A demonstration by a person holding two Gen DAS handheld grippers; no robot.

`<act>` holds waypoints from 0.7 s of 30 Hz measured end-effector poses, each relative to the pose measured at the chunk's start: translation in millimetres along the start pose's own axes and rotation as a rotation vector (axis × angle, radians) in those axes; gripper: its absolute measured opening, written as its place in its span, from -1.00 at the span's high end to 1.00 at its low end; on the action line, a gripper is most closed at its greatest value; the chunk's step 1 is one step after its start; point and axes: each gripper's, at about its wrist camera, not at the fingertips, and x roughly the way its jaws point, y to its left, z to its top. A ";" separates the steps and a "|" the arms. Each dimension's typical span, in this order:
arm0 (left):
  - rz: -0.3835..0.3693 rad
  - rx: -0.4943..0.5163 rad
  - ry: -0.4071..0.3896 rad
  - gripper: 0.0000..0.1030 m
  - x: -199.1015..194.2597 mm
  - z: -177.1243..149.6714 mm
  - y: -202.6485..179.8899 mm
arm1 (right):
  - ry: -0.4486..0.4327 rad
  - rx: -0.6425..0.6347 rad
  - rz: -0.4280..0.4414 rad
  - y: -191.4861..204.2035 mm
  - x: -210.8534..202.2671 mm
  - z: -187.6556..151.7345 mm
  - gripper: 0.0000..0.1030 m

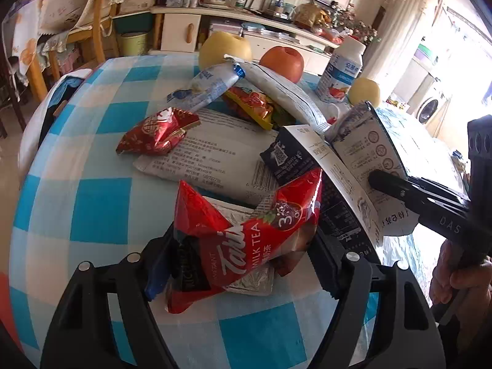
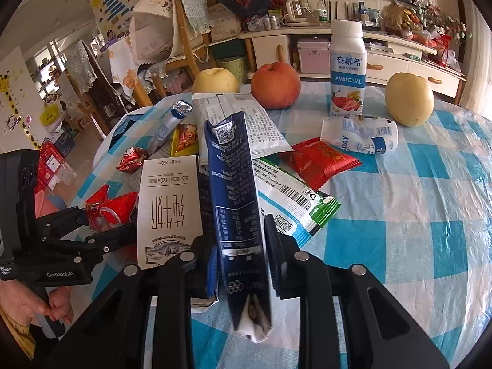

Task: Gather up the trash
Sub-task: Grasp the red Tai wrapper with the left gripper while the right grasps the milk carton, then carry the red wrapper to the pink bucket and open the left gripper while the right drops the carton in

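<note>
My left gripper (image 1: 243, 261) is shut on a crumpled red milk tea packet (image 1: 246, 227) low over the checked table (image 1: 101, 203); its pads press both sides. In the right wrist view it (image 2: 107, 220) shows at the left, red packet (image 2: 113, 207) in its jaws. My right gripper (image 2: 243, 255) is shut on a flattened dark blue milk carton (image 2: 236, 184) held on edge. A white carton (image 2: 169, 200) leans against it. The left wrist view shows the right gripper (image 1: 393, 180) on that carton (image 1: 366, 144). More wrappers lie around: a small red one (image 1: 156, 132), a large white bag (image 1: 215, 156).
A red apple (image 2: 275, 84), two yellow pears (image 2: 409, 98) (image 2: 215, 81) and an upright yoghurt bottle (image 2: 347, 67) stand at the table's far side. A crushed white bottle (image 2: 359, 138), a red wrapper (image 2: 323, 160) and a green-edged bag (image 2: 295, 203) lie nearby. Chairs and a cabinet stand beyond.
</note>
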 end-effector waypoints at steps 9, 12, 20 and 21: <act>0.075 -0.119 -0.044 -0.44 -24.0 -14.5 7.9 | -0.033 -0.028 -0.024 6.0 -13.2 -1.6 0.52; 0.091 -0.156 -0.090 -0.44 -41.6 -18.6 11.5 | -0.051 -0.033 -0.019 8.7 -19.6 -3.3 0.53; 0.193 -0.348 -0.256 -0.44 -96.6 -35.8 35.9 | -0.100 -0.028 0.003 16.8 -41.5 -9.2 0.53; 0.211 -0.376 -0.279 -0.44 -103.6 -37.1 40.3 | -0.106 -0.024 0.005 17.7 -44.2 -9.8 0.53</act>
